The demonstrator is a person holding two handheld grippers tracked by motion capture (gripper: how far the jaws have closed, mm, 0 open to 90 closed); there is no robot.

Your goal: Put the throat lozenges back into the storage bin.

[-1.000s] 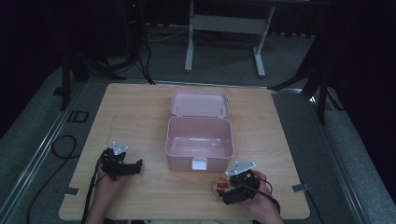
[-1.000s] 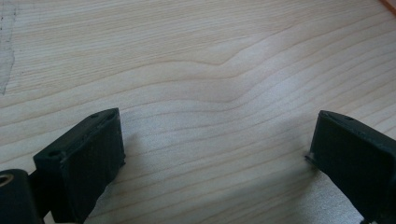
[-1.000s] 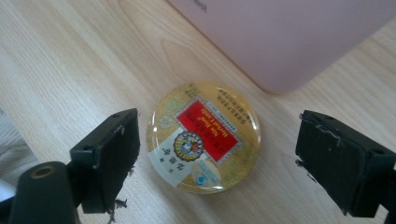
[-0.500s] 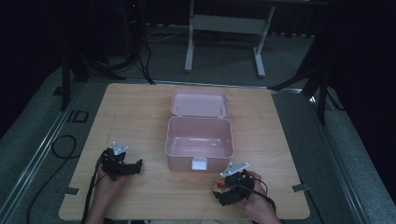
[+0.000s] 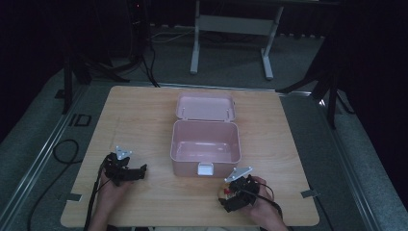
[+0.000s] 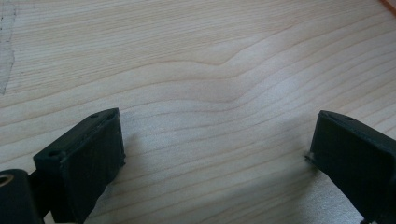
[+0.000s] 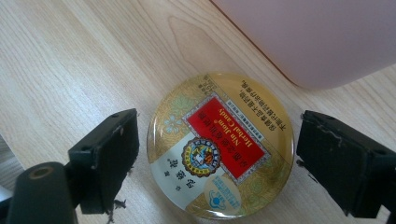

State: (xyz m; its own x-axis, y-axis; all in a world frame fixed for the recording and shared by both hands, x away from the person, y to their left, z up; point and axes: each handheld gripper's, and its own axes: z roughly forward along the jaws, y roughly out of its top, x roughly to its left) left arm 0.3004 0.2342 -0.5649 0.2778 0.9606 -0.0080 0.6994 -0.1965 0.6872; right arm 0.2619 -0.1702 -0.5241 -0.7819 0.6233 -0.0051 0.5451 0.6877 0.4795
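High view first: your wooden table (image 5: 144, 120) carries a pink box (image 5: 205, 146) at its middle, standing open and with nothing in it, its lid (image 5: 205, 106) tipped back on the far side and a white latch (image 5: 205, 169) on the near wall. Your left gripper (image 5: 126, 169) sits on the table to the near left of the box, well apart from it. Your right gripper (image 5: 230, 190) sits at the near right, close in front of the box's near wall, with something small and red-and-yellow just ahead of it.

Right gripper view shows that thing plainly: a round candy tin (image 7: 221, 144) with a gold rim and a red label, lying flat on the wood, just beside the pink box's wall. Your right gripper (image 7: 218, 154) has its jaws spread wide, one on either side of the tin, with a slim gap on the left and a slightly wider one on the right, so it grips nothing.

Left gripper view shows your left gripper (image 6: 219, 144) with its jaws wide apart over bare wood, holding nothing.
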